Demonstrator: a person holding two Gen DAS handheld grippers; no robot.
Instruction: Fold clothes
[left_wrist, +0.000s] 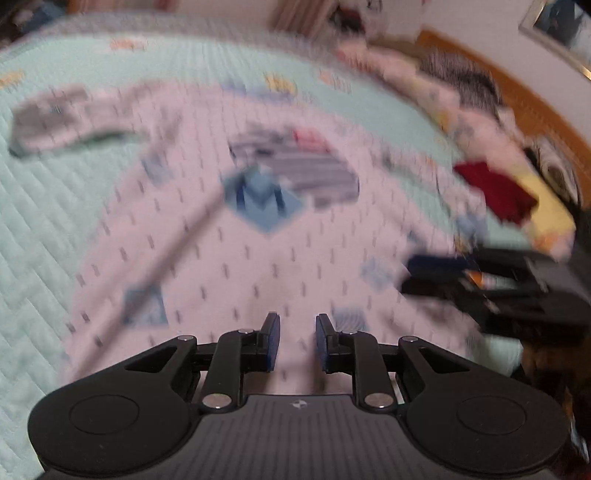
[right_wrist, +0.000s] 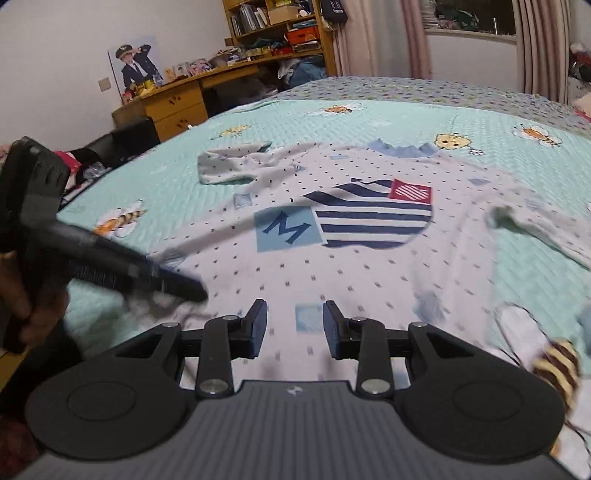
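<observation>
Closest to both cameras lies the hem of a child's long-sleeved shirt (right_wrist: 332, 258), white with small dark flecks, pale blue patches, a blue square bearing the letter M and a navy striped badge. It is spread face up and flat on a mint quilted bedspread (right_wrist: 369, 122) printed with cartoon bees. Its long axis runs straight away from both grippers: hem nearest, blue collar farthest. One sleeve (right_wrist: 229, 166) reaches out to the left with its cuff bunched; the other sleeve (right_wrist: 539, 225) trails to the right.

Right gripper (right_wrist: 294, 325) hovers over the hem near the middle, its blue-padded fingers apart and holding nothing. Left gripper (left_wrist: 297, 341) hovers over the hem's left part, fingers likewise apart and empty; its view is motion-blurred. In the right wrist view it comes in low from the left, tips close to the fabric near the left hem corner, so it looks nearer that corner and left sleeve, while the right gripper is nearer the right side.

Beyond the bed stand a wooden desk (right_wrist: 173, 99) and bookshelf (right_wrist: 280, 26). A heap of other clothes (left_wrist: 480, 155) lies along the bed's edge.
</observation>
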